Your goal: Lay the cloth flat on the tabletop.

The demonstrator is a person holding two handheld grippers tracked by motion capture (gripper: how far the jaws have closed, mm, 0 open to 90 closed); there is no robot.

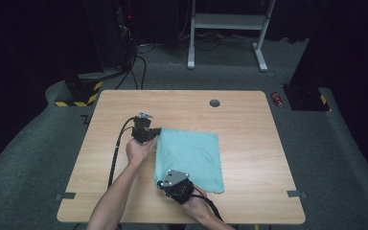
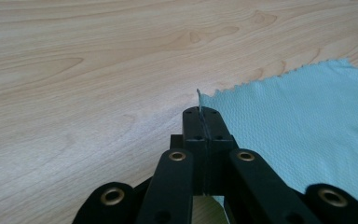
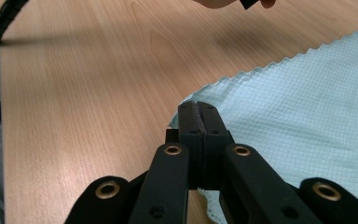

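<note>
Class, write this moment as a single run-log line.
left hand-held gripper: shut on cloth far-left corner | right hand-held gripper: shut on cloth near-left corner | cloth: flat on table

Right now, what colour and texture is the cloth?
Light teal cloth with a fine woven grid and a scalloped edge; the grid shows best in the right gripper view.

my light wooden table point(image 1: 249, 115) sits on grey carpet point(image 1: 316, 143) in a dark room, with a white frame point(image 1: 227, 21) at upper centre and striped hazard blocks point(image 1: 79, 93) upper left.
</note>
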